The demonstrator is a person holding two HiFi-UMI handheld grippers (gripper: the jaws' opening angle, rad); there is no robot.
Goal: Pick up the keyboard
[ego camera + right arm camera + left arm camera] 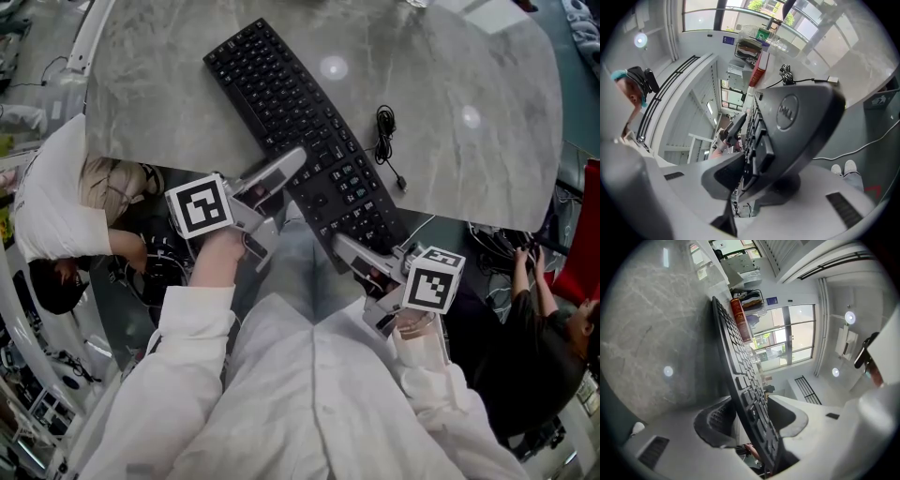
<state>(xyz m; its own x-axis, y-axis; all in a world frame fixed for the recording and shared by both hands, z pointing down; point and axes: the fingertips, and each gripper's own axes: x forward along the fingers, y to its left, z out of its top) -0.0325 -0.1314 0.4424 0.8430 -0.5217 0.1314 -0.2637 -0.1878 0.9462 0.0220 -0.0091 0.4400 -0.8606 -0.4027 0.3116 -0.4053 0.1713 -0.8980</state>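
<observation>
A person in white sleeves works two hand-held claws at a grey marble bench [169, 84], where a black keyboard [281, 98] runs diagonally from the upper centre of the frame to the lower right, its lower end overhanging the bench's near edge. The right claw [361, 258] is clenched on that overhanging corner, one pad on the keys and the other on the underside. The left claw [286, 173] straddles the keyboard's long left edge at mid-length, released, its jaws standing wide on either side of the board without visibly pressing it. A coiled black cable [385, 141] lies on the bench just right of the keyboard. Two other people sit at the frame's left and right edges.
</observation>
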